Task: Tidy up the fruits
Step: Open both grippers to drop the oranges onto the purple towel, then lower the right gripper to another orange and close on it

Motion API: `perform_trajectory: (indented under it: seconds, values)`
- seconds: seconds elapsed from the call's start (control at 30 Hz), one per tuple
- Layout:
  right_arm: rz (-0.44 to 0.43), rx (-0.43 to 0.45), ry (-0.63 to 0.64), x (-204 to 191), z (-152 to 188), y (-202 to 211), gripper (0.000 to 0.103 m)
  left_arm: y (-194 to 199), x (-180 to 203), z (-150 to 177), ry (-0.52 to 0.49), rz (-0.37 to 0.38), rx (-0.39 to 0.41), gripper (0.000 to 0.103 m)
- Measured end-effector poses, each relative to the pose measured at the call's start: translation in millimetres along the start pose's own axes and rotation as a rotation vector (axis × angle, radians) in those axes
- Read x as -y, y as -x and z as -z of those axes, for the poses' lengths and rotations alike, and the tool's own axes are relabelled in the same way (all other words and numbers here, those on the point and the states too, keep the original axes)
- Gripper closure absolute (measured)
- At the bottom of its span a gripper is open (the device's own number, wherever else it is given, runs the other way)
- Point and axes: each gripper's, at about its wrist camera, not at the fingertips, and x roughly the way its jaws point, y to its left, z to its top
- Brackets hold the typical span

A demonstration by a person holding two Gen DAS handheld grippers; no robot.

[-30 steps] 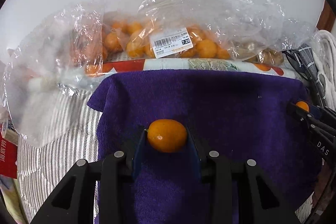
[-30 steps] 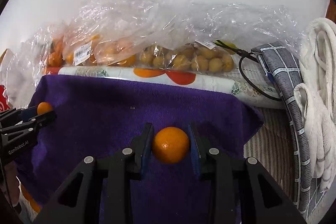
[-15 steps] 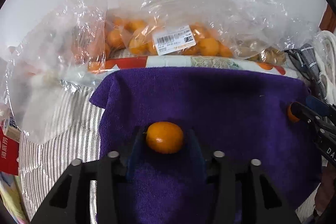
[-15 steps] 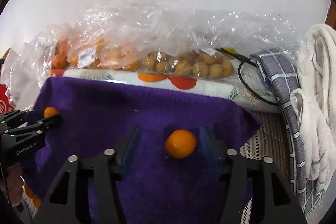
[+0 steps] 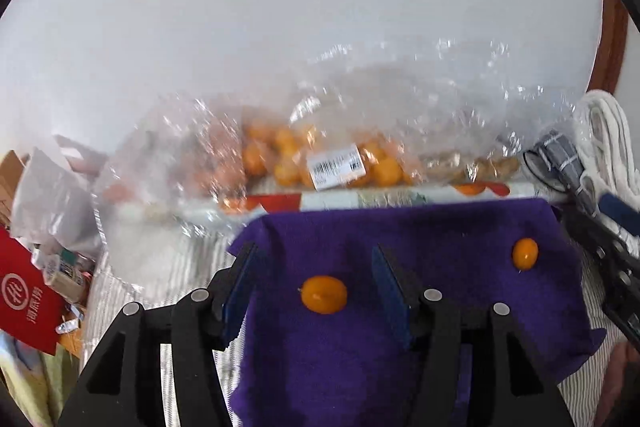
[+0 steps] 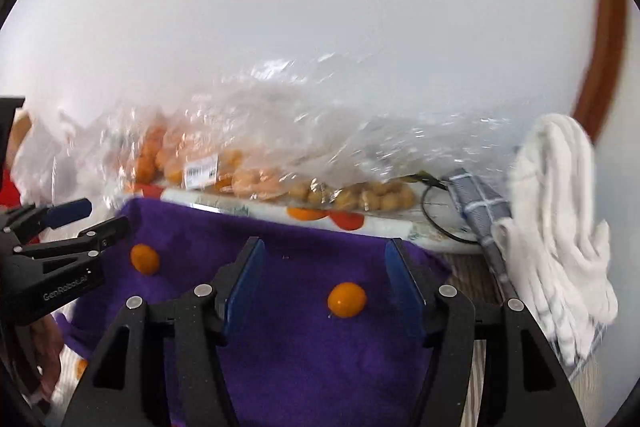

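Observation:
Two orange kumquats lie apart on a purple towel (image 5: 400,367). In the left wrist view one kumquat (image 5: 324,294) rests between and below the fingers of my left gripper (image 5: 314,255), whose jaws are opening and touch nothing. The other kumquat (image 5: 525,254) lies to the right, near my right gripper (image 5: 596,223). In the right wrist view that kumquat (image 6: 347,299) sits on the towel (image 6: 300,347) below my right gripper (image 6: 325,245), which is open and clear of it. The left gripper (image 6: 102,215) hangs above the left kumquat (image 6: 145,259).
Behind the towel, clear plastic bags hold several orange kumquats (image 5: 320,163) and tan round fruits (image 6: 360,195) on a flowered roll (image 5: 380,199). A white towel (image 6: 560,207), grey checked cloth (image 6: 476,195) and black cable (image 6: 440,223) lie right; a red packet (image 5: 24,303) lies left.
Both grippers were shut on their kumquats, then opened and rose. Each kumquat now lies loose on the purple towel, smaller in view below the fingers.

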Motion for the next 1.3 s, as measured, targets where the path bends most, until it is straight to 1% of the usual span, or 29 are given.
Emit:
perform_trajectory:
  seconds: [0.07, 0.17, 0.23, 0.33, 0.43, 0.47, 0.53, 0.63, 0.7, 0.77, 0.83, 0.87, 0.93, 1.03, 1.1, 1.17, 1.23, 1.3]
  values:
    - [-0.026, -0.005, -0.049, 6.9, 8.0, 15.2, 0.041, 13.8, -0.1, -0.7, 0.005, 0.043, 0.008, 0.048]
    - [0.001, -0.017, -0.066, 12.9, 24.1, 33.5, 0.041, 31.0, 1.1, -1.4, 0.013, 0.074, 0.033, 0.048]
    - [0.002, -0.046, -0.06, 18.0, 37.3, 47.2, 0.041, 41.5, 1.7, -3.2, -0.007, 0.106, 0.06, 0.048]
    - [-0.04, -0.061, -0.067, 20.6, 57.0, 68.6, 0.041, 58.6, -4.6, -4.8, 0.006, 0.087, 0.112, 0.048]
    - [-0.061, -0.066, -0.047, 12.3, 78.8, 86.1, 0.041, 73.8, -19.2, 1.8, 0.049, 0.104, 0.112, 0.048]
    - [-0.074, -0.07, -0.033, 8.1, 86.2, 90.9, 0.04, 77.1, -24.7, 10.2, 0.07, 0.123, 0.101, 0.048]
    - [-0.104, -0.075, -0.014, -2.4, 102.5, 98.1, 0.034, 79.1, -32.2, 33.0, 0.078, 0.153, 0.064, 0.048]
    - [-0.147, -0.08, 0.022, -21.3, 133.9, 106.0, 0.034, 74.8, -42.3, 81.7, 0.093, 0.169, -0.013, 0.048]
    - [-0.164, -0.09, 0.046, -30.5, 150.7, 109.4, 0.034, 71.2, -54.8, 119.1, 0.12, 0.184, -0.078, 0.048]
    - [-0.197, -0.1, 0.063, -40.1, 169.1, 113.7, 0.034, 71.7, -65.1, 148.9, 0.15, 0.179, -0.108, 0.048]
    - [-0.208, -0.108, 0.063, -45.0, 180.0, 114.3, 0.036, 75.2, -72.3, 175.6, 0.16, 0.163, -0.124, 0.048]
    - [-0.209, -0.114, 0.058, -47.6, 187.1, 113.7, 0.039, 77.3, -75.5, 187.8, 0.169, 0.156, -0.13, 0.048]
    - [-0.199, -0.132, 0.057, -51.8, 196.4, 110.1, 0.046, 80.8, -78.4, 204.0, 0.169, 0.156, -0.138, 0.048]
    - [-0.156, -0.155, 0.054, -52.1, 204.4, 99.0, 0.054, 83.7, -79.5, 220.1, 0.15, 0.127, -0.139, 0.048]
    - [-0.149, -0.186, 0.043, -49.9, 207.8, 89.8, 0.058, 84.4, -79.9, 226.4, 0.141, 0.108, -0.141, 0.048]
    - [-0.171, -0.206, 0.012, -46.7, 210.8, 84.0, 0.059, 84.2, -80.8, 230.1, 0.136, 0.105, -0.145, 0.048]
    - [-0.177, -0.21, -0.015, -44.4, 212.9, 79.3, 0.059, 86.8, -76.8, 233.3, 0.115, 0.083, -0.123, 0.048]
    - [-0.178, -0.194, -0.026, -43.0, 212.7, 76.8, 0.059, 90.8, -73.1, 238.6, 0.085, 0.051, -0.108, 0.048]
